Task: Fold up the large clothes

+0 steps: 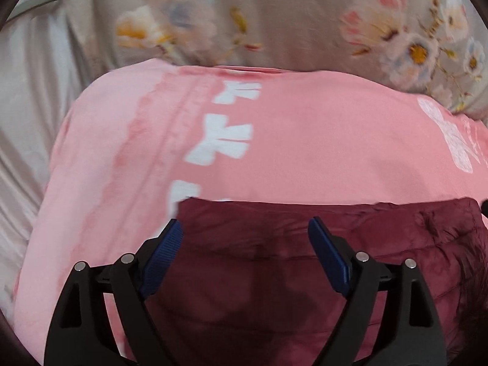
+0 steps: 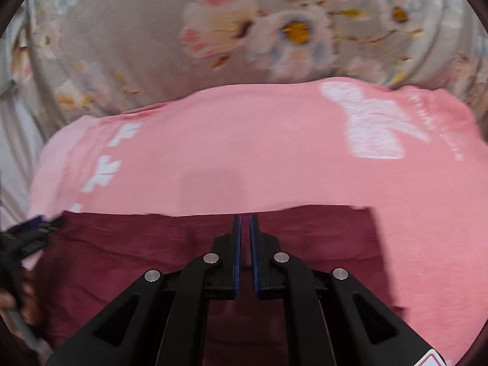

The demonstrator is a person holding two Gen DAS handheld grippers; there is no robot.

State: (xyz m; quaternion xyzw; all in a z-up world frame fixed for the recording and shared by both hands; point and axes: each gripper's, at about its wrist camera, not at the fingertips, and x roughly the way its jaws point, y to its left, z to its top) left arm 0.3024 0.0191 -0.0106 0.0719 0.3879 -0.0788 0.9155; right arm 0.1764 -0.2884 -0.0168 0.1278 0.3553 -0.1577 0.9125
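A dark maroon garment lies folded on a pink cloth with white bow prints. My left gripper is open over the maroon garment's left part, holding nothing. In the right wrist view the maroon garment fills the lower half on the pink cloth. My right gripper has its jaws nearly together, just above the garment's far edge. No cloth shows between its pads. The left gripper shows at the far left edge.
A grey bedsheet with a flower print lies beyond the pink cloth, also in the right wrist view. Plain pale sheet folds lie to the left.
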